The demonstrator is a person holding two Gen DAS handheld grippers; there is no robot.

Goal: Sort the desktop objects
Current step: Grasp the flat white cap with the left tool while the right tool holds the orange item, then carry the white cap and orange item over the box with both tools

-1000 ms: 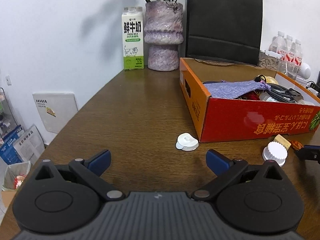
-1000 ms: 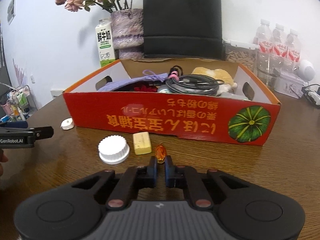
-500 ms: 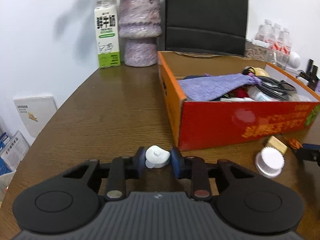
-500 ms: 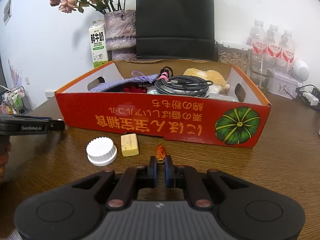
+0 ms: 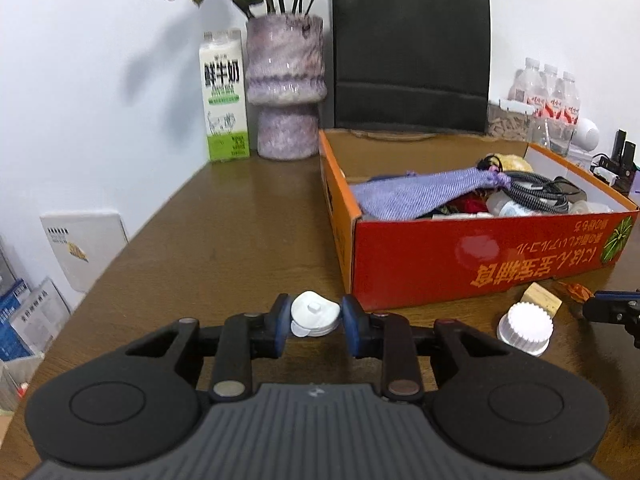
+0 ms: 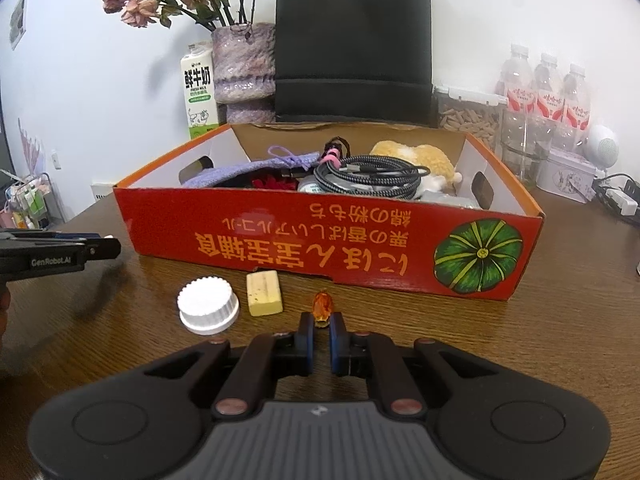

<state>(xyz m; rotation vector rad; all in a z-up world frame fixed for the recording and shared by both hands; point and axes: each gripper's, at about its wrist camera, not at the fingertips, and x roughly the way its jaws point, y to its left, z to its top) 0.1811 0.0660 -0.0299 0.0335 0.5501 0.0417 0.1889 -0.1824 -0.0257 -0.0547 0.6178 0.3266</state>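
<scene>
My left gripper [image 5: 314, 322] is shut on a small white round plastic piece [image 5: 314, 314], held just above the brown table [image 5: 240, 220] near the left front corner of the red cardboard box [image 5: 480, 256]. My right gripper [image 6: 322, 326] is shut on a small amber orange piece [image 6: 322, 305] in front of the box [image 6: 320, 244]. A white ribbed cap [image 6: 208, 305] and a yellow block [image 6: 263, 293] lie on the table left of it. The left gripper's side shows at the left of the right wrist view [image 6: 60, 252].
The box holds a purple cloth pouch [image 5: 420, 196], a coiled cable [image 6: 368, 178], a plush toy [image 6: 420, 158] and other items. Behind stand a milk carton [image 5: 224, 96], a vase [image 5: 286, 88], a black paper bag [image 5: 412, 56] and water bottles [image 6: 548, 92].
My left gripper closed on the white round piece and lifted it a little. My right gripper stayed shut on the amber piece and rose slightly.
</scene>
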